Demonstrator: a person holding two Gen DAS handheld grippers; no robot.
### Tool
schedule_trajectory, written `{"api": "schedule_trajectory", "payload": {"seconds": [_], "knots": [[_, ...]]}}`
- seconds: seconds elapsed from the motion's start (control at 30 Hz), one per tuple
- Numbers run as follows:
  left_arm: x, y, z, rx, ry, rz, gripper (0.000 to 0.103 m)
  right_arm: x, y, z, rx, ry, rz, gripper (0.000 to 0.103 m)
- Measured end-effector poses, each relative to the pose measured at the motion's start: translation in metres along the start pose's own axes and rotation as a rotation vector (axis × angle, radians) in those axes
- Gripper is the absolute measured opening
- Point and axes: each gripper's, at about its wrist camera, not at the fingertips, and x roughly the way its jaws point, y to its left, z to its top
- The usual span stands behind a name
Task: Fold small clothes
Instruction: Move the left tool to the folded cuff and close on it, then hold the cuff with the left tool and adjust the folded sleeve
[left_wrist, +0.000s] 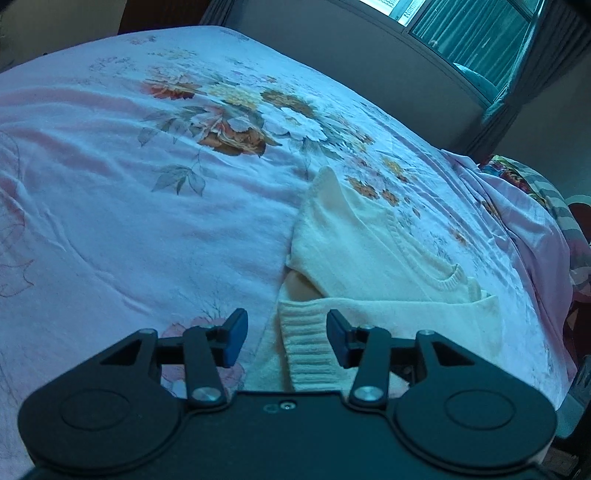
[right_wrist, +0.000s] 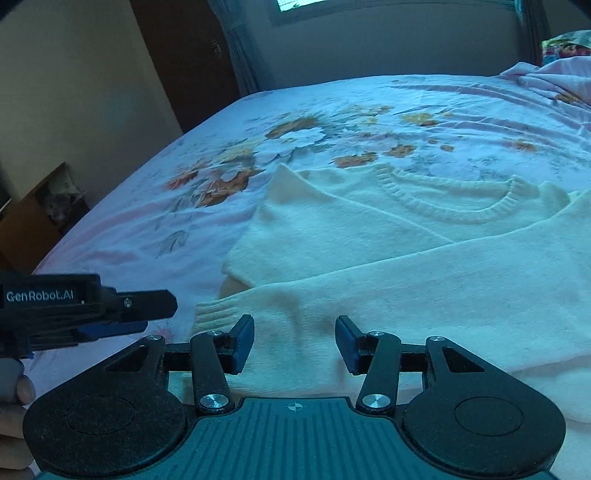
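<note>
A cream knitted sweater (left_wrist: 373, 254) lies flat on the floral bedsheet (left_wrist: 129, 206), collar toward the far right, one sleeve folded across its body. My left gripper (left_wrist: 287, 338) is open, its fingers either side of the sleeve's ribbed cuff (left_wrist: 306, 343), just above it. In the right wrist view the sweater (right_wrist: 424, 266) fills the middle, its ribbed collar (right_wrist: 450, 203) at the back. My right gripper (right_wrist: 294, 343) is open and empty over the folded sleeve (right_wrist: 406, 295). The left gripper (right_wrist: 110, 306) shows at the left edge, beside the cuff (right_wrist: 210, 314).
The bed's far edge runs along a grey wall (left_wrist: 388, 66) under a curtained window (left_wrist: 472, 33). Bunched bedding (left_wrist: 524, 199) and a patterned pillow lie at the right. A dark door (right_wrist: 184, 55) and a low wooden cabinet (right_wrist: 40, 214) stand left of the bed.
</note>
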Motion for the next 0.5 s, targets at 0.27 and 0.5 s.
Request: {"api": "schedule_trajectory", "payload": {"seconds": [0.27,0.5], "knots": [[0.031,-0.022,-0.021,0.071,0.048,-0.002,0.030,-0.046,-0.100,0.006,0.097,-0.053,-0.234,0.048],[0.058,-0.041,-0.020,0.139,-0.011,0.065,0.013,-0.043,-0.175,0.002,0.116,-0.016,-0.409,0.048]]}}
